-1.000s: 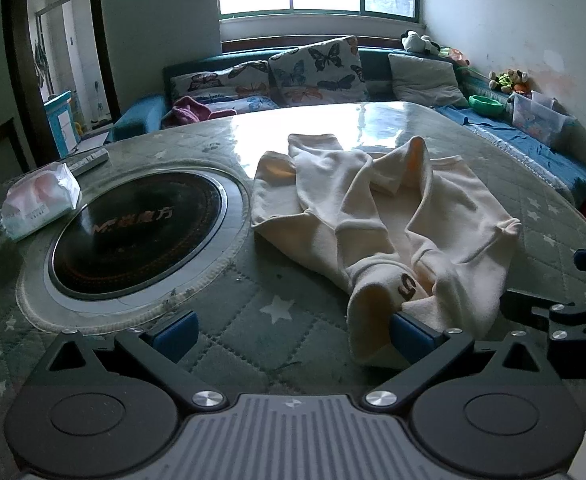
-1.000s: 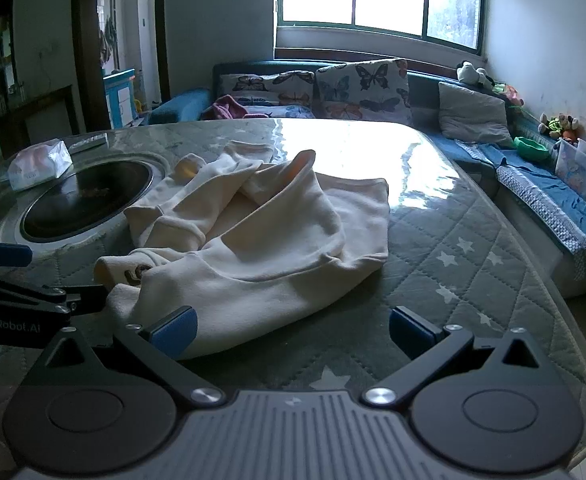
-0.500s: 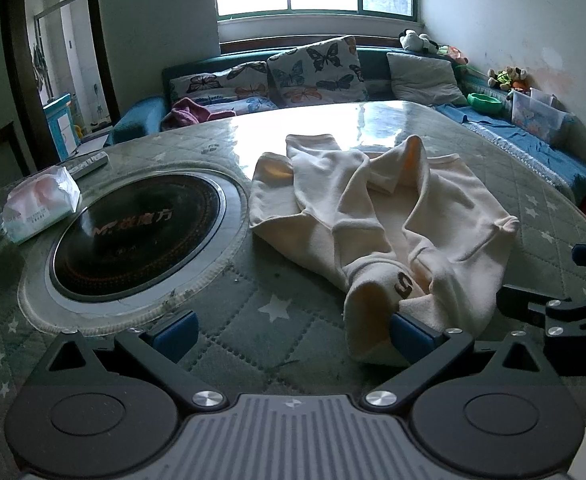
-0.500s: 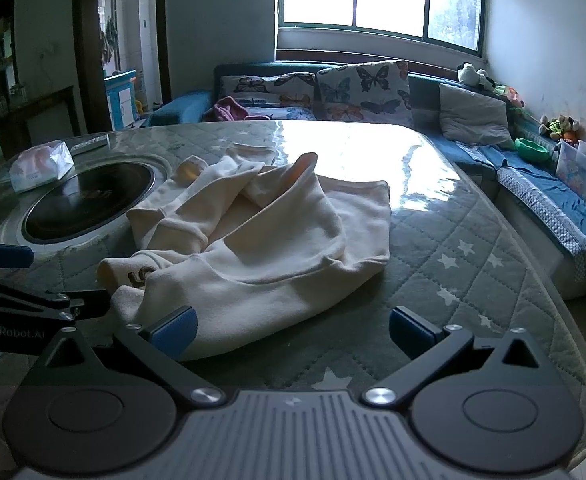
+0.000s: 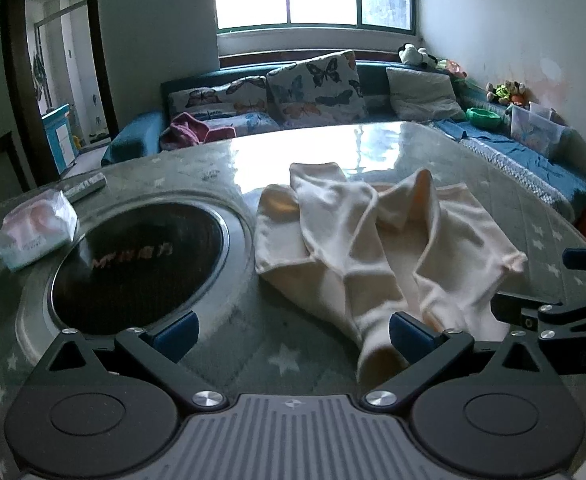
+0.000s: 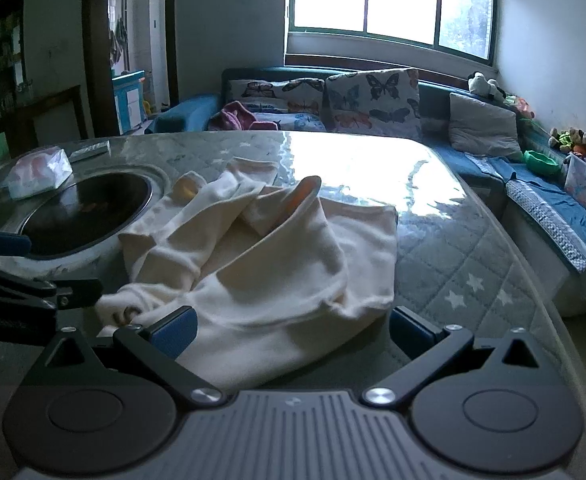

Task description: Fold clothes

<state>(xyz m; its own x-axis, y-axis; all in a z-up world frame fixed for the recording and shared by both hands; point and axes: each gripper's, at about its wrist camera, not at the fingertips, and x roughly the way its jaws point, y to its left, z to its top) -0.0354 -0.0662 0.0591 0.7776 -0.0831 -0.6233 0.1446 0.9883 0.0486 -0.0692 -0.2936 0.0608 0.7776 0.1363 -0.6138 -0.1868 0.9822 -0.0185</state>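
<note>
Cream garment [image 5: 377,240] crumpled on bench [image 6: 465,264], beside hotplate [image 5: 141,264]. Left gripper [image 5: 293,330], right gripper [image 6: 293,328]: jaws apart, empty, at near hem. Looks like pre-grasp; next needs pinching hem corners, spreading flat.

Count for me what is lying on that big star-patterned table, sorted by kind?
Crumpled cream fabric garment: 1
White plastic tissue pack: 1
Grey flat remote control: 1
Round black built-in cooktop: 1
Total: 4
</note>
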